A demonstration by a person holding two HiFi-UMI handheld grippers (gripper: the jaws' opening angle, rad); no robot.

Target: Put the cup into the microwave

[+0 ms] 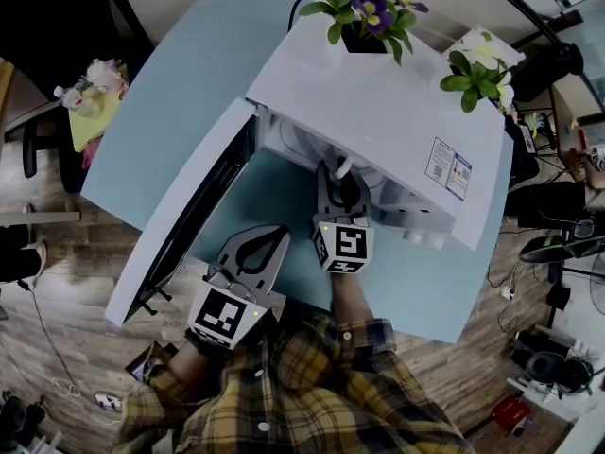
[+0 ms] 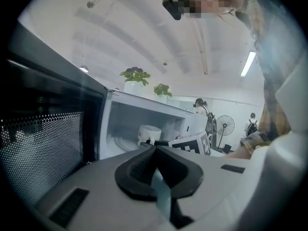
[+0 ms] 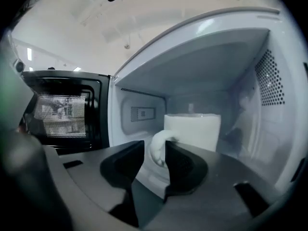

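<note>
My right tongs point(image 3: 153, 150) were at the mouth of the microwave point(image 1: 378, 102), jaws apart, with the handle of the cup point(image 3: 192, 131) between them but not pressed. The cup stood upright inside, on the microwave floor. My left tongs point(image 2: 155, 150) were closed on nothing, above the table point(image 1: 161, 112), near the open door point(image 1: 184, 220). Two plants point(image 1: 369, 8) stood on the microwave.

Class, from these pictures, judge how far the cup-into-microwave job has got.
Done: the cup stands inside the microwave, door open. In hand: the right gripper is open, its fingers either side of the cup's handle. Left to do: draw that gripper out. The left gripper is shut, empty.
</note>
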